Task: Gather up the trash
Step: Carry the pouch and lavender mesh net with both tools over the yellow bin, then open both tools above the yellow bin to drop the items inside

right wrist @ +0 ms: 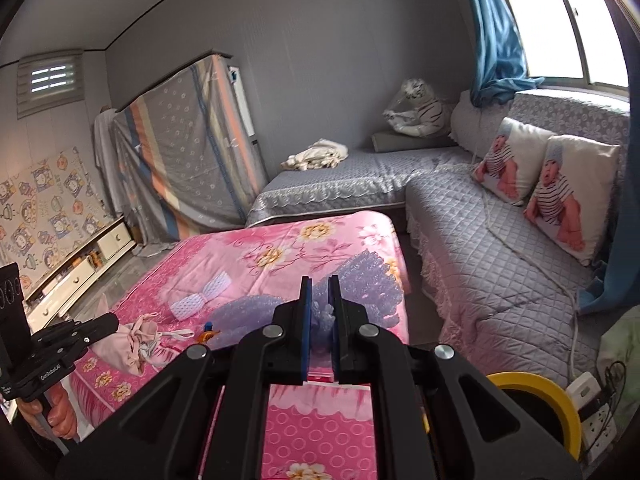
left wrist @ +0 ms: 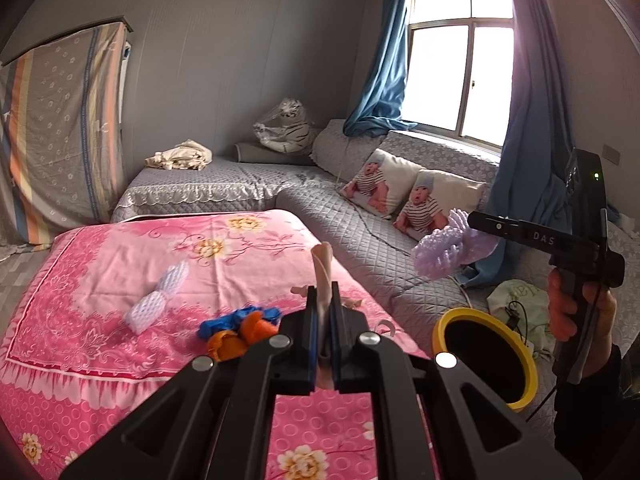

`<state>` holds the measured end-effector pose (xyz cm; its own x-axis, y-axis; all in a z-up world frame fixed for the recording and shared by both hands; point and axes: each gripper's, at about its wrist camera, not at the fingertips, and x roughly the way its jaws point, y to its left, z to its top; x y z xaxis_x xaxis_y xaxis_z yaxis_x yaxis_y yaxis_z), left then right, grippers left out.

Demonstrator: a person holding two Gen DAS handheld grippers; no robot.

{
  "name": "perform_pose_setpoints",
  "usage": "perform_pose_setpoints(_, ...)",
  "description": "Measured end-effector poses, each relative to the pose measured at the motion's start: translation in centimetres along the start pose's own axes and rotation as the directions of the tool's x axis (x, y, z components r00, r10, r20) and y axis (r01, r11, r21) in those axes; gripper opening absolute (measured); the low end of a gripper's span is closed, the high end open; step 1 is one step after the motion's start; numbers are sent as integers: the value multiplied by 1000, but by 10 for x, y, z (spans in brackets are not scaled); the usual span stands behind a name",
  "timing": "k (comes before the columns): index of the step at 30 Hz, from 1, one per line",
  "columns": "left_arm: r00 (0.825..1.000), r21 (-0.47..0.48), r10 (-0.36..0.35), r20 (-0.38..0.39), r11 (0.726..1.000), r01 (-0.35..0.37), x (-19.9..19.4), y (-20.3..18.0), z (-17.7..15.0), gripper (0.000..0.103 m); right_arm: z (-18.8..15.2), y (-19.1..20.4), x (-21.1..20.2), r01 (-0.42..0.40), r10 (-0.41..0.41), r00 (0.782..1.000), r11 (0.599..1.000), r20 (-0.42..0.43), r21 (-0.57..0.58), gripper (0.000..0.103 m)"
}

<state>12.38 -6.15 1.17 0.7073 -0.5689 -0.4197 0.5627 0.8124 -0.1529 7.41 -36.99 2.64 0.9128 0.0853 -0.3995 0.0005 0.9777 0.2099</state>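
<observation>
We're gripping pink cloth (left wrist: 323,268) in left tongs (left wrist: 325,312) and purple foam wrap (right wrist: 320,304) in right tongs (right wrist: 320,312), both above pink surface (left wrist: 100,248), w/ yellow bin (left wrist: 486,356) beside it.

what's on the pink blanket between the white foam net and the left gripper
In the left wrist view, a blue glove and orange peel lie between the white foam net and the left gripper.

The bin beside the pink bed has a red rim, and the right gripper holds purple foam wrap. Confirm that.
Not quite: the bin's rim is yellow, not red, as the left wrist view shows. The rest stands: it sits beside the pink bed, and the right gripper is shut on the purple foam wrap.
</observation>
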Motion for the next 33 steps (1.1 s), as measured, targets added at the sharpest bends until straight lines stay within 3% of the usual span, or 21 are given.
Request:
perform_pose_setpoints(10,989,97,-144,-29,984,147,33,-67,10,5,-11,-64,-41,174,-183,980,979,74,110,7)
perform_pose_setpoints(19,949,129,-296,-114,942,309,76,-129,-2,5,-38,-112,-72,343,-363,927,922,91,179,7)
perform_pose_setpoints(22,929,137,-343,-138,923,361,92,-149,-8,5,-47,-124,-76,425,-446,891,884,82,193,7)
perform_pose_setpoints(25,908,125,-381,-173,906,403,109,-165,-18,5,-56,-139,-79,439,-462,885,869,59,227,7)
perform_pose_setpoints(28,896,128,-393,-208,897,423,124,-178,-26,5,-68,-153,-77,486,-509,860,839,38,245,7)
perform_pose_setpoints(33,883,145,-386,-267,890,433,145,-199,-41,5,-82,-172,-68,489,-508,861,822,-12,291,7)
